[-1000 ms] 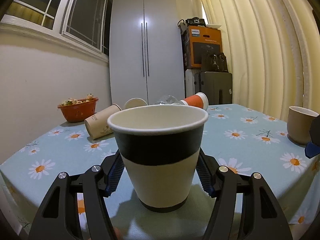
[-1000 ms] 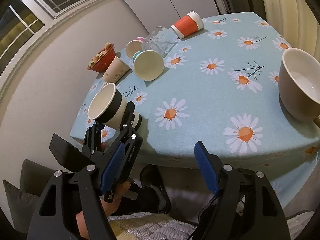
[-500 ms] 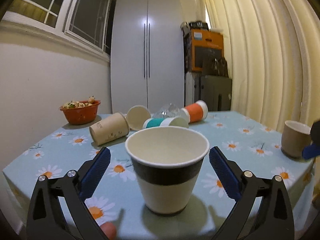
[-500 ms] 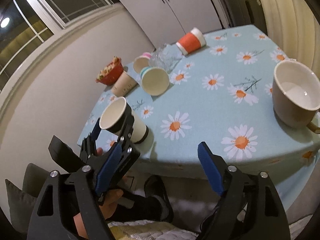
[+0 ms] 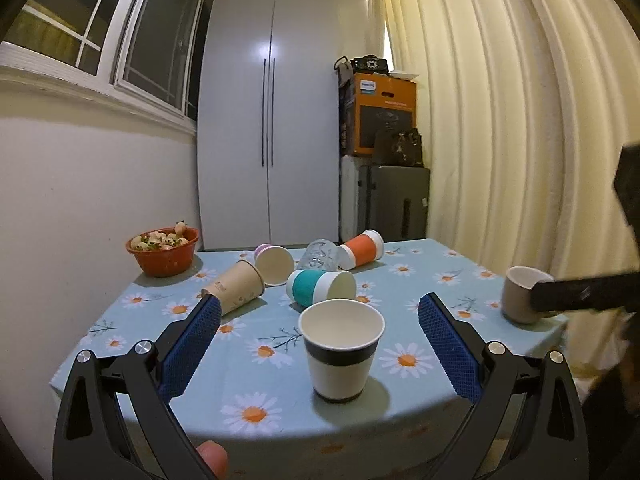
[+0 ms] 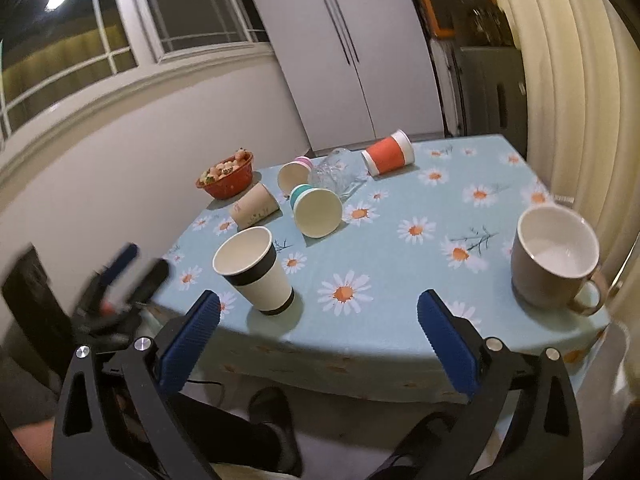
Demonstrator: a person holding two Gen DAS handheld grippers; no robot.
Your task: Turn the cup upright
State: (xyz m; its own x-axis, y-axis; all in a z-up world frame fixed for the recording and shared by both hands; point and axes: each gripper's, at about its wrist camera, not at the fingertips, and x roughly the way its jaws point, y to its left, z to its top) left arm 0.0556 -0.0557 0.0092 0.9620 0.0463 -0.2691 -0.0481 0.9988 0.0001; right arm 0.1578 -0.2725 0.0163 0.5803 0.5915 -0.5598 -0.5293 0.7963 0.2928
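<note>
A white paper cup with a black band (image 5: pixel 340 350) stands upright near the front edge of the daisy tablecloth; it also shows in the right wrist view (image 6: pixel 256 270). My left gripper (image 5: pixel 318 350) is open and empty, pulled back from the cup, which sits between its blue pads (image 5: pixel 192 346) further ahead. My right gripper (image 6: pixel 318 344) is open and empty, off the table's front edge. The left gripper shows blurred at the left of the right wrist view (image 6: pixel 120 280).
Lying on their sides behind: a teal cup (image 5: pixel 320 286), a kraft cup (image 5: pixel 236 286), a pink-rimmed cup (image 5: pixel 274 264), a clear glass (image 5: pixel 320 256), an orange cup (image 5: pixel 362 248). An orange bowl (image 5: pixel 164 256) is back left, a beige mug (image 6: pixel 554 260) front right.
My left gripper let go of the black-banded cup, opened wide and drew back and up from it. The cup stays upright. My right gripper rose and tilted up.
</note>
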